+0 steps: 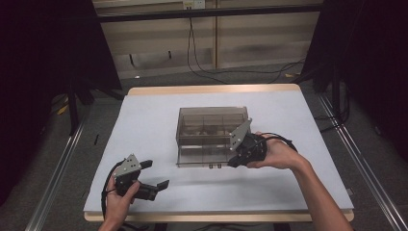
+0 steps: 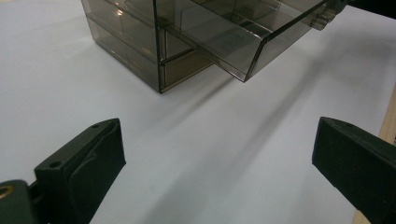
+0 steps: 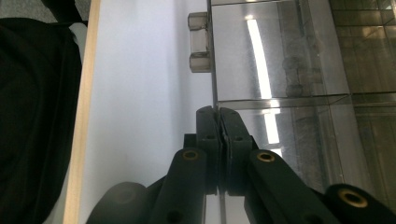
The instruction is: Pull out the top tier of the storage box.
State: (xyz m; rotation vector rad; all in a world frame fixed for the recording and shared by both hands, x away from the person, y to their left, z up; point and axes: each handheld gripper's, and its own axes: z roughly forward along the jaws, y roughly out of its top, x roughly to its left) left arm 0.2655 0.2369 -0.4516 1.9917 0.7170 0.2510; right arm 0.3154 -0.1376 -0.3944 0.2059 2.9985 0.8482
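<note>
A smoky clear plastic drawer box [image 1: 211, 120] stands mid-table on the white mat [image 1: 144, 125]. Its lower drawer [image 1: 202, 156] is pulled out toward me, with small knobs [image 1: 215, 165] on the front. My right gripper [image 1: 235, 161] sits at the drawer's right front corner, and in the right gripper view it [image 3: 217, 112] is shut on the drawer's thin front wall [image 3: 214, 70] beside the knobs [image 3: 198, 42]. My left gripper [image 1: 155, 174] rests near the mat's front left, open and empty. In the left gripper view it [image 2: 217, 135] faces the box [image 2: 140, 37] and drawer [image 2: 233, 46].
The mat covers a wooden table whose front edge [image 1: 216, 216] is close to my hands. Black curtains hang at both sides, and cables [image 1: 202, 67] lie on the floor behind the table. Bare mat [image 2: 210, 116] lies between the left gripper and the box.
</note>
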